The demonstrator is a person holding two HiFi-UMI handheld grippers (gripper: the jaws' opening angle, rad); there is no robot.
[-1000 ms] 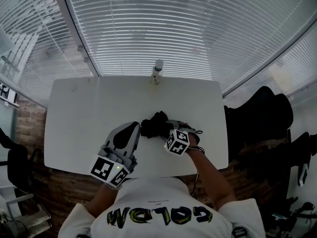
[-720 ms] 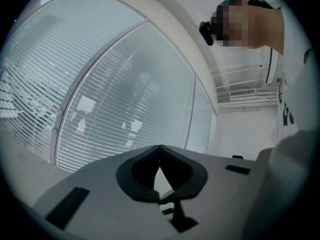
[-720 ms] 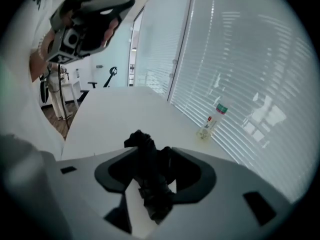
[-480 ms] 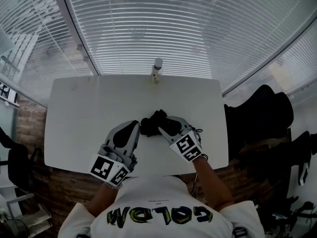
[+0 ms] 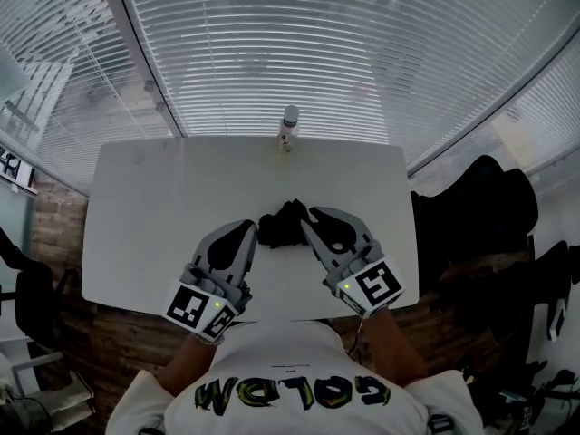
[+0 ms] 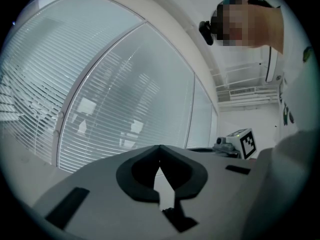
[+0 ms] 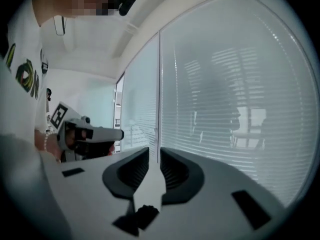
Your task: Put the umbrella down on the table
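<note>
Umbrella: the black folded fabric umbrella point(image 5: 283, 225) lies bunched on the white rectangular table point(image 5: 154, 207), towards our edge and between our two grippers.
Left gripper: our left gripper point(image 5: 246, 230) has its grey jaws meeting at the tips with nothing between them. In its own view it point(image 6: 160, 148) looks out at the window blinds, not at the umbrella.
Right gripper: our right gripper point(image 5: 309, 214) has just been closing its jaws. They now stand a narrow slit apart, and only the window frame shows through that gap point(image 7: 154, 151).
Contact: in the head view both sets of tips sit just beside the umbrella's ends. We cannot tell whether either one touches the fabric.
Step in hand: we judge the putting-down done, since the umbrella rests on the table and neither gripper holds it.
Next move: it calls only for drawing both grippers back without snagging the loose fabric.
Elsewhere: a slim white-capped bottle point(image 5: 288, 127) stands at the table's far edge, well apart.
</note>
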